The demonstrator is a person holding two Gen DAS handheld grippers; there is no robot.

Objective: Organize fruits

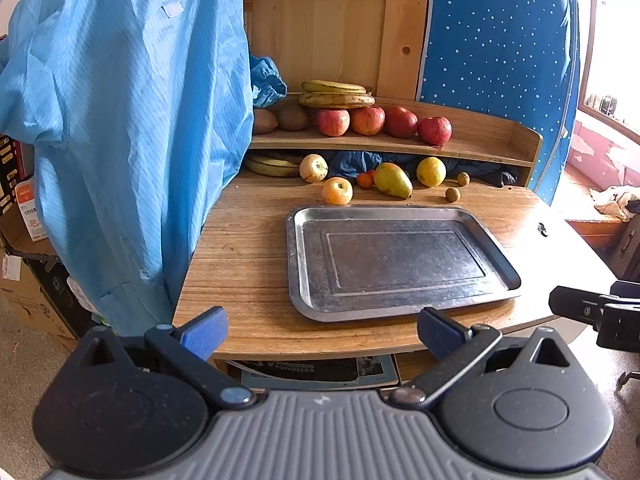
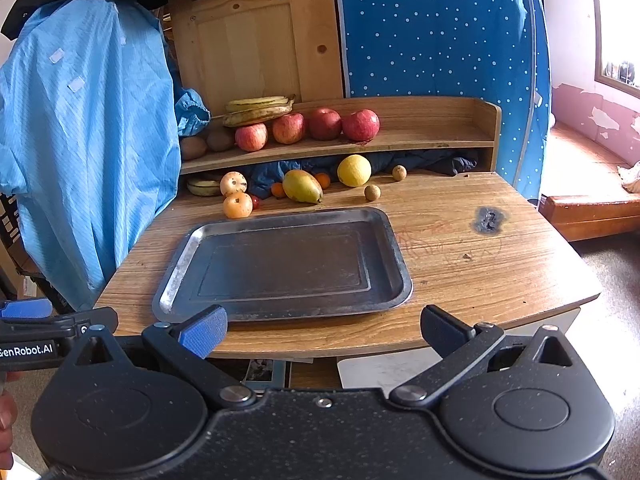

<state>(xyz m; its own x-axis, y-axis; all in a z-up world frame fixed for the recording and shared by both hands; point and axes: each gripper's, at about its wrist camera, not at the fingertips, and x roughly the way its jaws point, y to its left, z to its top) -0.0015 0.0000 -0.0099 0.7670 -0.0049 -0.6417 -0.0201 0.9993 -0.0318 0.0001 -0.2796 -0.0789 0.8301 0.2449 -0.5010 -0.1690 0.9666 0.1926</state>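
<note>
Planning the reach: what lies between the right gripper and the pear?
The metal tray, with nothing on it, lies between the right gripper and the pear; the right wrist view shows it.

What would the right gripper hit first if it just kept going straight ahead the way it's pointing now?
Probably the metal tray: the open right gripper points over the table's near edge toward it, though its height above the tray is unclear.

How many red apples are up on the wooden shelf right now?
4, in a row along the wooden shelf: red apples at and. The blue garment's edge might hide more.
</note>
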